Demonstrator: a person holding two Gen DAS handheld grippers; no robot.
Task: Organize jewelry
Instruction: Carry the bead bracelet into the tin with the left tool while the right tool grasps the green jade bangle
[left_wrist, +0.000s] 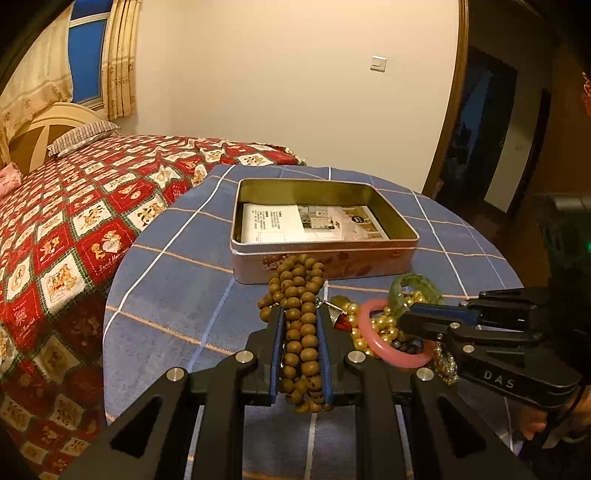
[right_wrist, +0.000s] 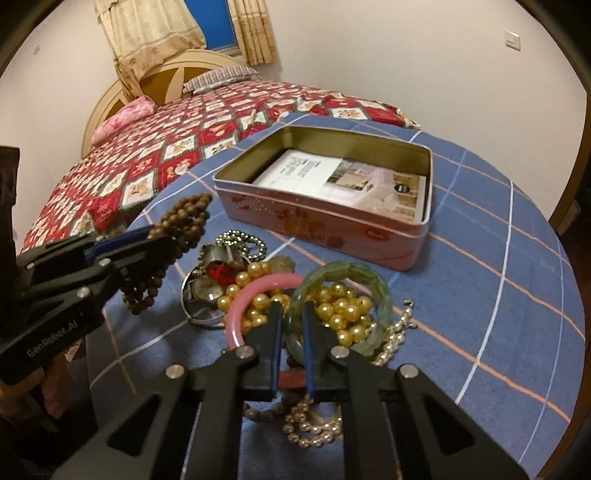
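1. Jewelry lies heaped on the blue checked tablecloth (right_wrist: 480, 236), just in front of the open pink tin (right_wrist: 332, 236), near its front wall.
2. Our left gripper (left_wrist: 301, 314) is pinched on the brown bead strand (left_wrist: 301, 332); the beads fill the gap between its blue-lined fingers and bunch up beyond the tips, where the strand overlaps the tin's front wall in the left wrist view. From the right wrist view the strand (right_wrist: 177, 229) hangs from that gripper (right_wrist: 162, 236), lifted clear of the heap.
3. Our right gripper (right_wrist: 290, 314) is squeezed onto the near rim of the green bangle (right_wrist: 376, 288), which sits between its fingertips.
4. That bangle still rests on the heap, ringed around a cluster of gold pearls (right_wrist: 343, 310).
5. A pink bangle (right_wrist: 255, 288) lies just left of the green one, overlapping it, partly under our right gripper's left finger.
6. A watch (right_wrist: 203, 291), a red stone piece (right_wrist: 218, 275) and a silver ball chain (right_wrist: 243, 240) sit at the heap's left and far edge; a pale pearl chain (right_wrist: 395, 332) trails to its right.
7. Inside the tin we see only a printed card (right_wrist: 340, 177) lying flat on the floor.
8. Behind the table stands a bed with a red patterned quilt (right_wrist: 184, 125).
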